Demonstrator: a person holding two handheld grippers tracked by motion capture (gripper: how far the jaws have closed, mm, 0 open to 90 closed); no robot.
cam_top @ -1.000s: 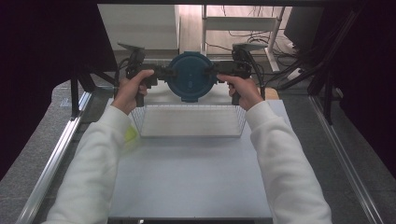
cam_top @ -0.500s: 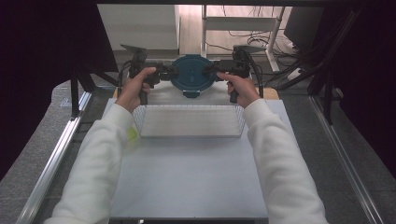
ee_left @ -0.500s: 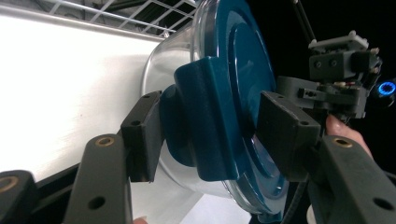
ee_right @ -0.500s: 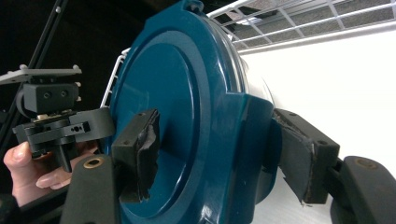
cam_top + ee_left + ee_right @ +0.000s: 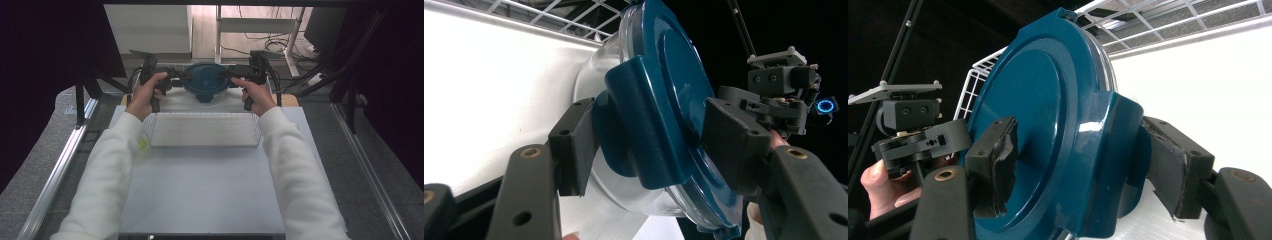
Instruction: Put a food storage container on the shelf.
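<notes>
- One blue-lidded container (image 5: 206, 82) at 12 o'clock on the table (image 5: 200, 190), beyond one wire basket (image 5: 202, 129).
- Left gripper (image 5: 175, 79) at its 9, right gripper (image 5: 231, 76) at 3.
- Both jaw pairs straddle the side clips, just been opening; pads look slightly off.

White table (image 5: 200, 195) bears wire basket (image 5: 202, 129) and lidded container (image 5: 206, 82)

The round plastic container lid (image 5: 206, 79) was deep teal blue, glossy, over a clear transparent bowl (image 5: 596, 85). The wire basket (image 5: 202, 129) was white, its mesh a fine grid. The table top (image 5: 200, 185) was pale grey-white. Both sleeves (image 5: 107, 170) were white; the gripper jaws were matte black.
</notes>
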